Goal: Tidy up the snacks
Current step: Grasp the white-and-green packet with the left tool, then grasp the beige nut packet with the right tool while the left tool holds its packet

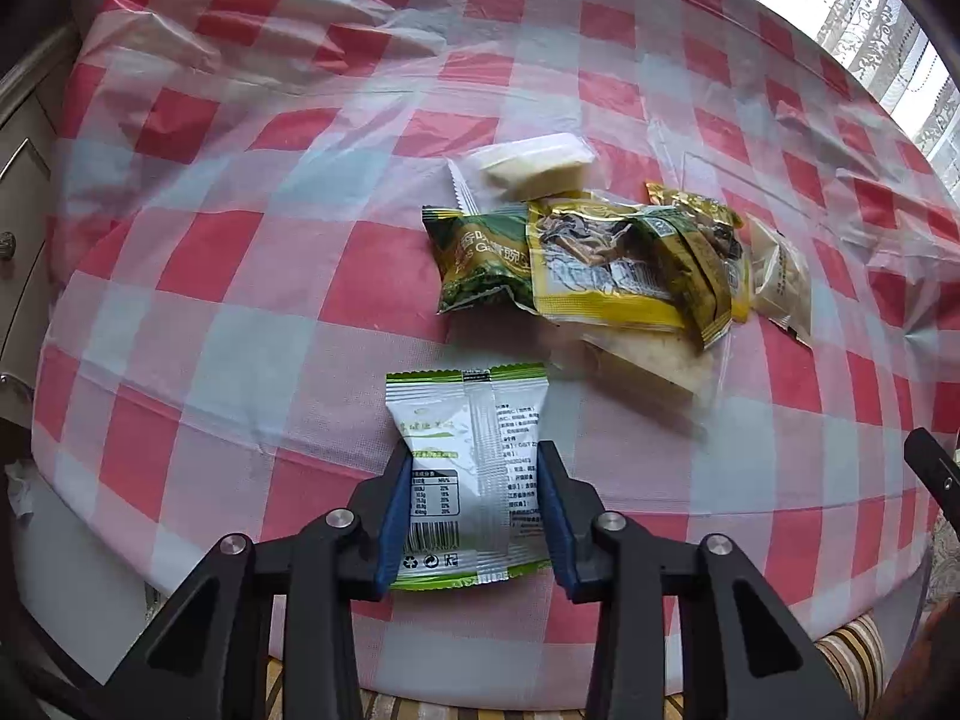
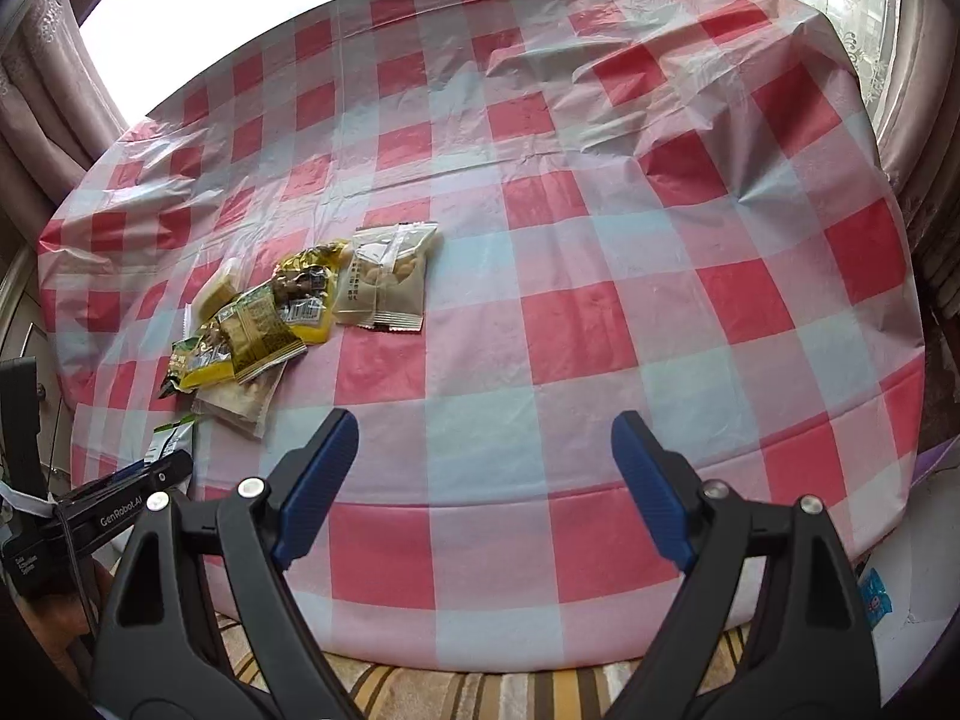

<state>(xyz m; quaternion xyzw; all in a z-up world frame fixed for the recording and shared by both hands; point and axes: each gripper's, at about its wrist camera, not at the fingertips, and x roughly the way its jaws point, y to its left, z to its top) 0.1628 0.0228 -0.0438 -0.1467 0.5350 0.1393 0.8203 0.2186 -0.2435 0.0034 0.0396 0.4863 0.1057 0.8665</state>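
Snack packet [image 1: 468, 468] (white, green-edged) is clamped in the left gripper [image 1: 474, 468] above the checked worktop [image 1: 240, 276], near a snack pile [image 1: 600, 264]; the right gripper [image 2: 483, 450] is held open.

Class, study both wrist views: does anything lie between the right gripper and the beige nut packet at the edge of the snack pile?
Nothing visible does. The right gripper is open over bare checked tablecloth, and the beige nut packet lies ahead to its left at the pile's near-right edge, with only cloth between them.
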